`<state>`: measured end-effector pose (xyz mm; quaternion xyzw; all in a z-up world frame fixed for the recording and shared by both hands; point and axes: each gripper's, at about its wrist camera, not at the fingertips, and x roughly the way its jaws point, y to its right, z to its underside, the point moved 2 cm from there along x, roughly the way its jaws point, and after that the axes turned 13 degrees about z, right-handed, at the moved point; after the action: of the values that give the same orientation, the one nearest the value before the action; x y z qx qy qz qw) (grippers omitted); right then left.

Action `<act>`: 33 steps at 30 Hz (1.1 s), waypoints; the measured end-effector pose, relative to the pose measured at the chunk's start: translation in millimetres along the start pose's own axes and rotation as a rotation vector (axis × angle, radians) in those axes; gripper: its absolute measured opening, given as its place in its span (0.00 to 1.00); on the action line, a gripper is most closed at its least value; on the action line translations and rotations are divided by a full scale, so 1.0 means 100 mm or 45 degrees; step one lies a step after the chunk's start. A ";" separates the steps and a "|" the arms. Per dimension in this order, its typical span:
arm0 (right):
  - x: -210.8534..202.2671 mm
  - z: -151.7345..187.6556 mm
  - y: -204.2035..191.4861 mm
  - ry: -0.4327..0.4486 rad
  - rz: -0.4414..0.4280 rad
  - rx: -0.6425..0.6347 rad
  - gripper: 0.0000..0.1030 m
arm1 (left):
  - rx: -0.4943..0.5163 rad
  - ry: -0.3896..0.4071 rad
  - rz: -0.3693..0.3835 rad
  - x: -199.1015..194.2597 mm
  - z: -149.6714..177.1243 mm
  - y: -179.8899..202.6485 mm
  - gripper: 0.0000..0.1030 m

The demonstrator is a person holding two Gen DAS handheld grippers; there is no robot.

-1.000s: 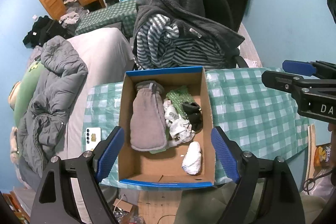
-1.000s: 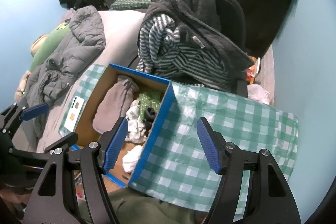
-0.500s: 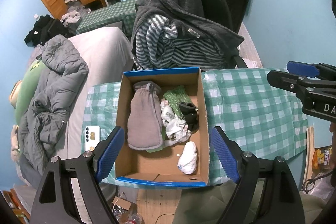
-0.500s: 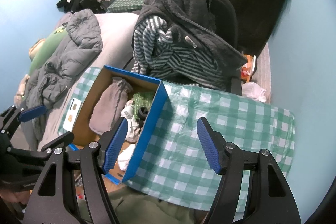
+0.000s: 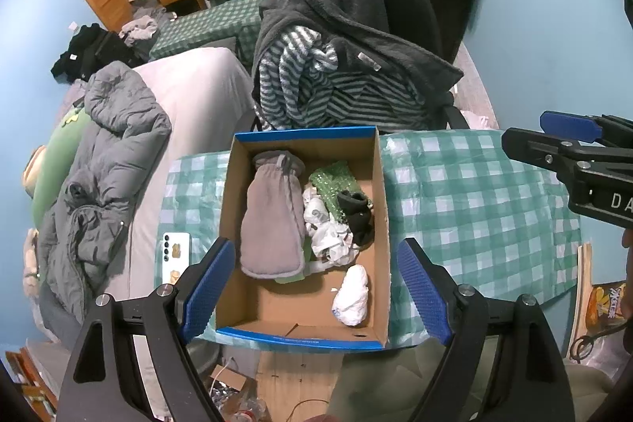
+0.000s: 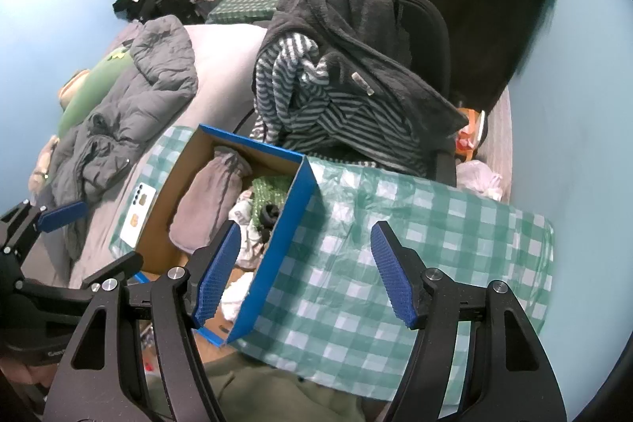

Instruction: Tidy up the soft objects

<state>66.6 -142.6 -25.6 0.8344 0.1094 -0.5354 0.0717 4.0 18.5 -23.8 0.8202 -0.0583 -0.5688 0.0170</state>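
A cardboard box with a blue rim (image 5: 380,208) (image 6: 285,240) stands on the green checked tablecloth (image 5: 474,208) (image 6: 395,263). Inside lie a grey fleece pouch (image 5: 273,220) (image 6: 209,200), a green sparkly cloth (image 5: 332,184) (image 6: 273,188), a black sock (image 5: 356,216), crumpled white cloths (image 5: 328,240) and a white bundle (image 5: 352,295). My left gripper (image 5: 314,295) hovers open above the box's near end, with nothing between its fingers. My right gripper (image 6: 306,275) hangs open over the box's right wall and the cloth, also empty.
A chair behind the table carries a dark fleece (image 5: 356,26) and a striped garment (image 5: 316,93). A bed at left holds a grey puffer jacket (image 5: 107,153). A phone (image 5: 176,256) lies left of the box. Cardboard and clutter (image 5: 285,382) lie on the floor.
Both views have shifted slightly; the box sits a little lower-left in frame than a second ago. Both grippers stay open and the box's contents lie as before.
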 end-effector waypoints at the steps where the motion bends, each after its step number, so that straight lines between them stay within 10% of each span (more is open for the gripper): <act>1: 0.00 0.01 -0.01 0.002 0.000 0.002 0.66 | 0.000 -0.001 -0.003 0.00 0.00 0.01 0.83; 33: -0.02 -0.01 0.00 0.000 0.001 -0.002 0.66 | -0.007 -0.009 0.001 0.03 0.00 0.04 0.83</act>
<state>66.5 -142.8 -23.0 0.8344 0.1095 -0.5352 0.0727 4.6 14.4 -26.4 0.8181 -0.0571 -0.5719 0.0193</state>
